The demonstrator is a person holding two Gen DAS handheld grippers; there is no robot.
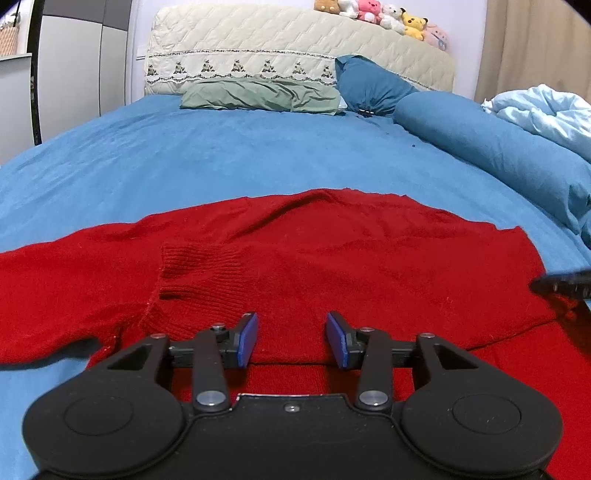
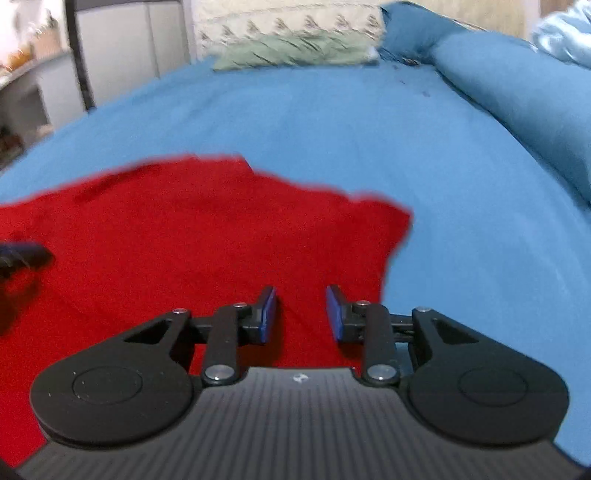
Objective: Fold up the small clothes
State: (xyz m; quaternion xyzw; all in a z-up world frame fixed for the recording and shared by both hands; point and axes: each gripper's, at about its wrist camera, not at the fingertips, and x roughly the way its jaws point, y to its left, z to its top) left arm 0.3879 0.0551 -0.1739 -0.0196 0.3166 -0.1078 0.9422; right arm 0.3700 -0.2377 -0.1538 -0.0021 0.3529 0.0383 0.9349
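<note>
A red knit sweater [image 1: 332,251] lies spread on the blue bed sheet [image 1: 221,155]; a ribbed cuff [image 1: 201,262] of one sleeve is folded over its body. My left gripper [image 1: 291,338] is open, low over the sweater's near part, holding nothing. The tip of the right gripper shows at the right edge of the left wrist view [image 1: 561,286]. In the blurred right wrist view the sweater [image 2: 184,236] fills the left half, its right edge near the middle. My right gripper [image 2: 301,314] is open over that right edge, empty. The left gripper's tip shows at the left edge [image 2: 22,256].
A green pillow [image 1: 258,96] and a blue pillow [image 1: 373,85] lie at the head of the bed by a quilted headboard [image 1: 295,44] with plush toys [image 1: 380,14]. A rolled blue duvet [image 1: 517,158] and pale blue bedding [image 1: 546,110] run along the right. A wardrobe [image 1: 74,55] stands left.
</note>
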